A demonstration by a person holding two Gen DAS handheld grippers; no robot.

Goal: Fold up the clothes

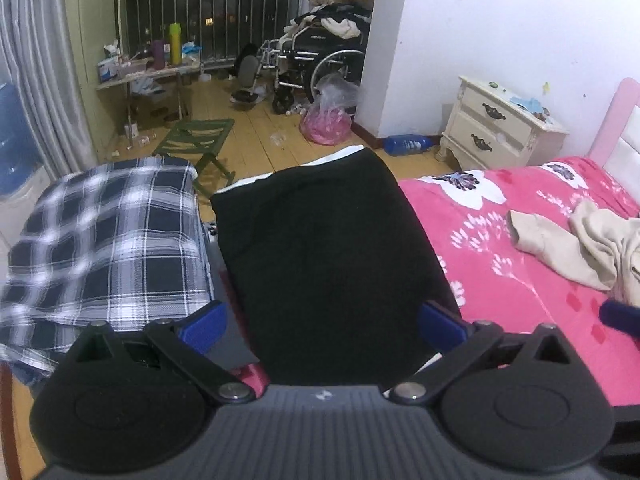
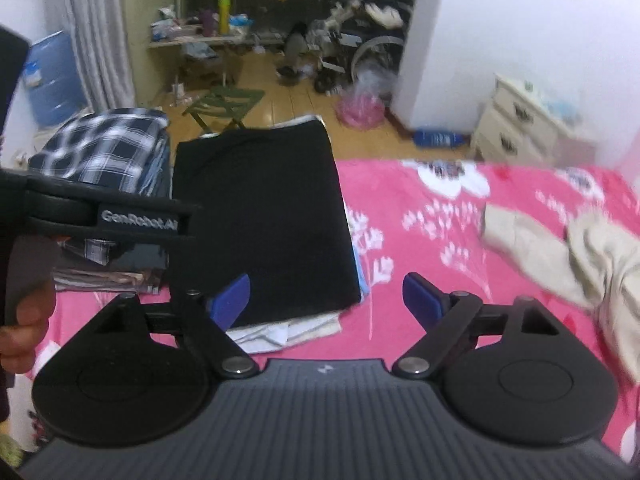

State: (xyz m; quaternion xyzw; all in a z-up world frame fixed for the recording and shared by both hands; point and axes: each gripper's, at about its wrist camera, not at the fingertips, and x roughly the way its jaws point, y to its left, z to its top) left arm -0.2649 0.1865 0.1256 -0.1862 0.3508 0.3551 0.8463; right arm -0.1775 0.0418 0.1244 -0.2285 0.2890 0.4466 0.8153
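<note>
A folded black garment (image 1: pixel 328 248) (image 2: pixel 264 216) lies on the pink flowered bedspread (image 1: pixel 520 280) (image 2: pixel 420 240), on top of white folded clothes (image 2: pixel 280 332). To its left sits a folded plaid garment (image 1: pixel 104 236) (image 2: pixel 108 148). A crumpled beige garment (image 1: pixel 592 240) (image 2: pixel 580 256) lies at the right. My left gripper (image 1: pixel 322 322) hangs open over the black garment's near end, gripping nothing. My right gripper (image 2: pixel 325 300) is open above the black garment's near right corner and the bedspread, with nothing between its fingers. The left gripper's body (image 2: pixel 120 220) and the hand (image 2: pixel 24 332) holding it show in the right wrist view.
Beyond the bed's edge is a wooden floor with a green folding stool (image 1: pixel 200 140), a pink bag (image 1: pixel 326 124) and a blue bottle (image 1: pixel 408 145). A cream nightstand (image 1: pixel 496 128) stands by the wall. A wheelchair (image 1: pixel 320 64) and a cluttered table (image 1: pixel 148 68) are further back.
</note>
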